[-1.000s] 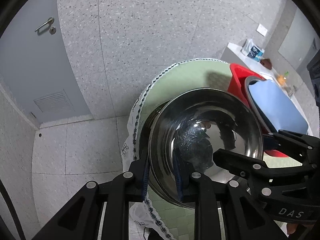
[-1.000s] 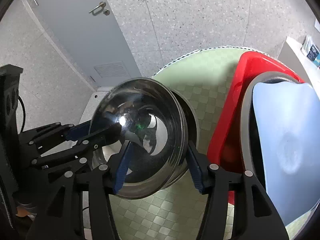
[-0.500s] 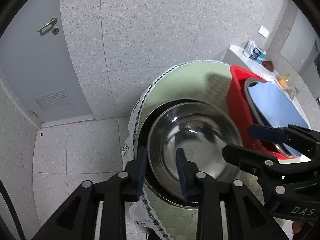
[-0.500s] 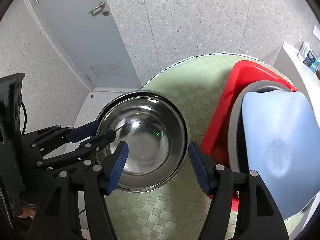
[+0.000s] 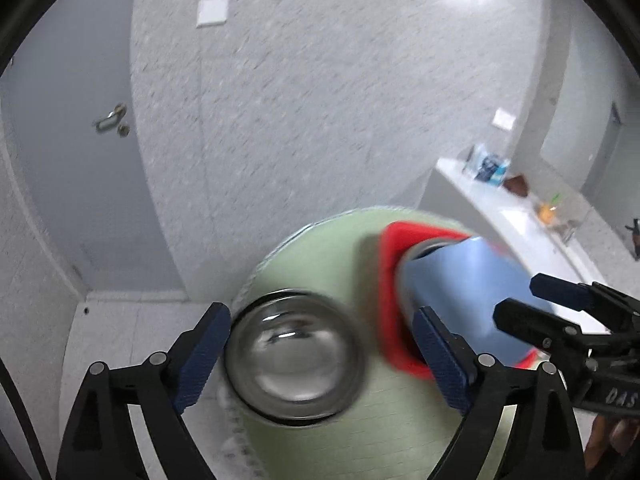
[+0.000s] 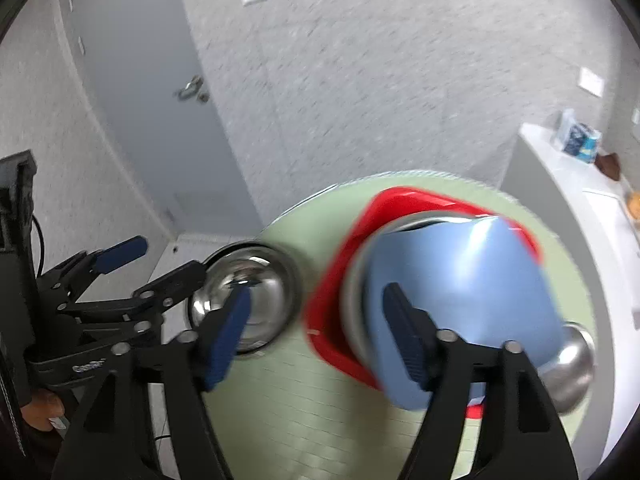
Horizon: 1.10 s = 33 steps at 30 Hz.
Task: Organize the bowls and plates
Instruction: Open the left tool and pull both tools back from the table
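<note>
Stacked steel bowls (image 5: 294,354) sit on the left part of the round green table (image 5: 380,436); they also show in the right wrist view (image 6: 250,304). My left gripper (image 5: 320,352) is open and empty, raised above the bowls. My right gripper (image 6: 316,332) is open and empty above the table, and shows in the left wrist view (image 5: 532,300). A red basin (image 6: 404,200) on the right holds a blue plate (image 6: 468,288) and steel dishes (image 6: 572,364). Both views are blurred.
A white counter (image 5: 512,216) with a blue packet and small items stands to the right of the table. A grey door (image 5: 80,184) is at the left, with a speckled wall behind. The table edge is near the bowls on the left.
The left gripper let go of the steel bowl, which now rests in the stack, and opened wide. Both grippers pulled up and back; the table looks smaller and farther.
</note>
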Each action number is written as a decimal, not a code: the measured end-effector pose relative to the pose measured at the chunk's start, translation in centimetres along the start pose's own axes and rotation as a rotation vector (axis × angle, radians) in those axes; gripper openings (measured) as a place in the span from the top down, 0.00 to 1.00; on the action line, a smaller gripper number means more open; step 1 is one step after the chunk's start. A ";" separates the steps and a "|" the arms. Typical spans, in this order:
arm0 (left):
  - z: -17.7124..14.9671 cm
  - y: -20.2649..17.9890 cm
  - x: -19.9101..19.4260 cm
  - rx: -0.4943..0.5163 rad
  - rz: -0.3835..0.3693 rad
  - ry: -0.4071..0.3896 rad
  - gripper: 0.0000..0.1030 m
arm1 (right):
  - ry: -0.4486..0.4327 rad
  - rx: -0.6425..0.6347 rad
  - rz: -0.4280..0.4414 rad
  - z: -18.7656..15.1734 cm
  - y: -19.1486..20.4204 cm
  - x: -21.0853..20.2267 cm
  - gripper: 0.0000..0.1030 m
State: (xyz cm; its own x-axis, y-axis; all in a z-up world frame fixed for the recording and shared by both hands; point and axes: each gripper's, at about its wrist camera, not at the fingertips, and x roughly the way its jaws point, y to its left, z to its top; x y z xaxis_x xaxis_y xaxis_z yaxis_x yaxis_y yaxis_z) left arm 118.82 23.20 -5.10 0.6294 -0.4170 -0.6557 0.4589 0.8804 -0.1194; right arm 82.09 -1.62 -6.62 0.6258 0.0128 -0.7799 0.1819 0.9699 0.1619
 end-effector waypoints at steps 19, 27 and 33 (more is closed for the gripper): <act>-7.8 -29.5 0.3 -0.101 0.040 0.000 0.07 | 0.037 0.059 0.002 -4.4 -27.3 -4.8 0.25; -7.4 -36.8 3.4 -0.147 0.139 0.112 0.07 | 0.126 0.061 0.062 -6.6 -32.0 -1.5 0.25; -7.7 -39.1 7.1 -0.164 0.163 0.224 0.11 | 0.198 0.070 0.106 -8.1 -33.1 1.7 0.25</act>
State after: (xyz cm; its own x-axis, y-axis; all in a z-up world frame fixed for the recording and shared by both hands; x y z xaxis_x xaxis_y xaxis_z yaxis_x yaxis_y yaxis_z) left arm 100.55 -12.42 -10.79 0.5242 -0.2235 -0.8218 0.2452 0.9637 -0.1057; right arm 70.97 -31.74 -18.21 0.4845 0.1677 -0.8586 0.1799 0.9414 0.2854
